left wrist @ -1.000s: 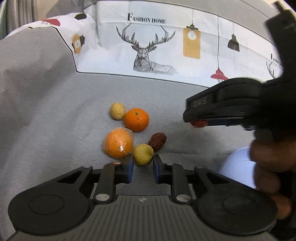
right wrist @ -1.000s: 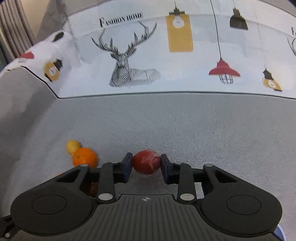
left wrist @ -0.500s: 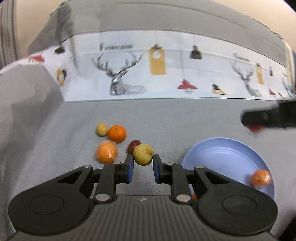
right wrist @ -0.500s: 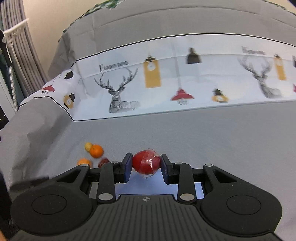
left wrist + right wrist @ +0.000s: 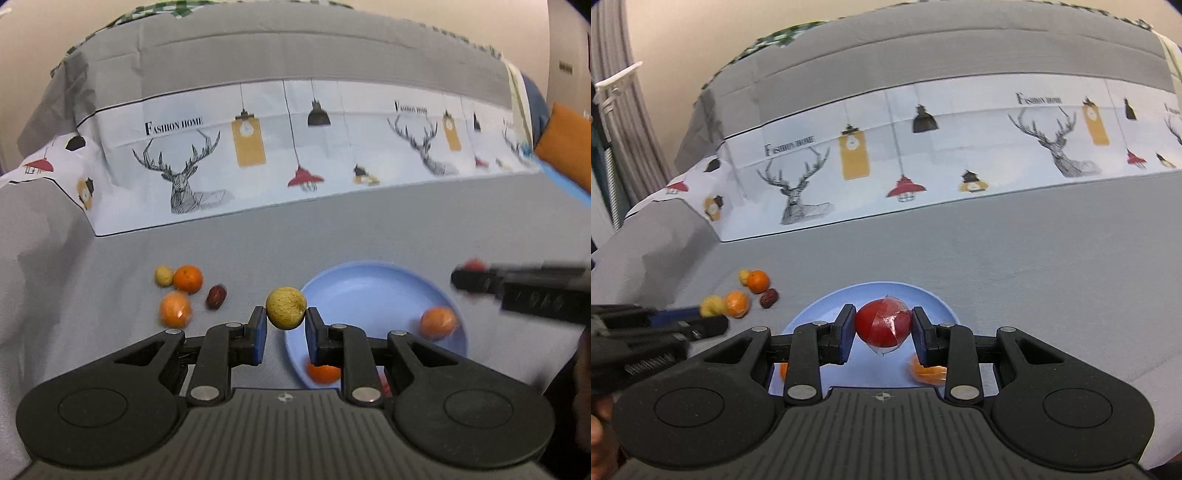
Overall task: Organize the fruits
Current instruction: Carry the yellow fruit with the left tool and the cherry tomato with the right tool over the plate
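My left gripper (image 5: 285, 325) is shut on a small yellow-green fruit (image 5: 286, 307), held in the air just left of the blue plate (image 5: 369, 291). Over that plate (image 5: 934, 301), my right gripper (image 5: 882, 332) is shut on a red fruit in clear wrap (image 5: 883, 323). The plate holds an orange (image 5: 437, 322) at its right and another orange (image 5: 324, 372) partly hidden behind my left fingers. On the grey cloth to the left lie a yellow fruit (image 5: 163, 275), two oranges (image 5: 188, 279) (image 5: 175, 309) and a dark red date (image 5: 216, 297).
The grey cloth (image 5: 258, 243) covers the surface, with a white printed band (image 5: 258, 155) behind it. An orange cushion (image 5: 565, 147) sits at the far right edge. In the right wrist view the left gripper (image 5: 705, 314) reaches in from the left.
Both grippers rose and swung right from the fruit pile toward the blue plate, each carrying its fruit. The plate has come into both views.
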`<act>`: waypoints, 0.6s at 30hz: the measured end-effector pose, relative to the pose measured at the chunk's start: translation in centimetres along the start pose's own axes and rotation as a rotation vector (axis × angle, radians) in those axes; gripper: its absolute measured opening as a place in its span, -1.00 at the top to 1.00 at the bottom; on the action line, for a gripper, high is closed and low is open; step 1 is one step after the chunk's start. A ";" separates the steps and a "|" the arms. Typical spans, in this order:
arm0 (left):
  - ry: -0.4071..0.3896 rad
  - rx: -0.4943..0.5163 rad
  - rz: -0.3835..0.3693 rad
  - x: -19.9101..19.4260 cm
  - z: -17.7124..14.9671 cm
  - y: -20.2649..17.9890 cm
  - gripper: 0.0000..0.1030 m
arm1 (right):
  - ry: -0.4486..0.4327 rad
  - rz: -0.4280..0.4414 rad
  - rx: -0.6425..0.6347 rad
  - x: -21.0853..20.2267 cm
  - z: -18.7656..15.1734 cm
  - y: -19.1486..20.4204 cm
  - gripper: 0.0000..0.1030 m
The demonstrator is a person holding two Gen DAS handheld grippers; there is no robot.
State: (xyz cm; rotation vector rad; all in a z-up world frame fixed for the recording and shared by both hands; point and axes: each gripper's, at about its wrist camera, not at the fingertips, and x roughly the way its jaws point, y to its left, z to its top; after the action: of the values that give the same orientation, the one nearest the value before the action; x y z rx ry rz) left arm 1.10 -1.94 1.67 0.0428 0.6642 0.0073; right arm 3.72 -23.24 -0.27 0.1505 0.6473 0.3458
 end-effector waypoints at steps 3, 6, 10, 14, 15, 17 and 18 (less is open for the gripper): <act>-0.029 -0.022 -0.018 0.1 -1.3 -0.6 0.53 | 0.013 -0.015 0.018 0.6 -0.2 -0.4 0.34; 0.015 0.048 -0.011 1.1 -3.4 -1.7 0.53 | 0.017 -0.018 0.002 0.9 -0.4 0.0 0.34; -0.010 0.024 -0.057 1.9 -2.9 -1.2 0.53 | 0.026 -0.023 -0.021 1.4 -0.6 0.2 0.34; 0.025 -0.013 -0.061 3.2 -3.1 -0.9 0.53 | 0.042 -0.036 -0.014 2.3 -0.6 0.1 0.34; 0.022 -0.016 -0.061 3.2 -3.0 -0.9 0.53 | 0.046 -0.037 -0.014 2.5 -0.6 0.0 0.34; 0.016 -0.011 -0.068 3.3 -3.0 -1.0 0.53 | 0.051 -0.034 -0.022 2.8 -0.7 0.2 0.34; 0.016 -0.008 -0.073 3.4 -3.0 -1.1 0.53 | 0.053 -0.033 -0.032 2.9 -0.8 0.4 0.34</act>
State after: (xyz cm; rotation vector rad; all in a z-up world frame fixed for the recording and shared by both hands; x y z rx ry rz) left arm 1.87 -2.87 -2.84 0.0113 0.6816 -0.0597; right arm 5.29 -21.82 -2.45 0.1005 0.6952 0.3292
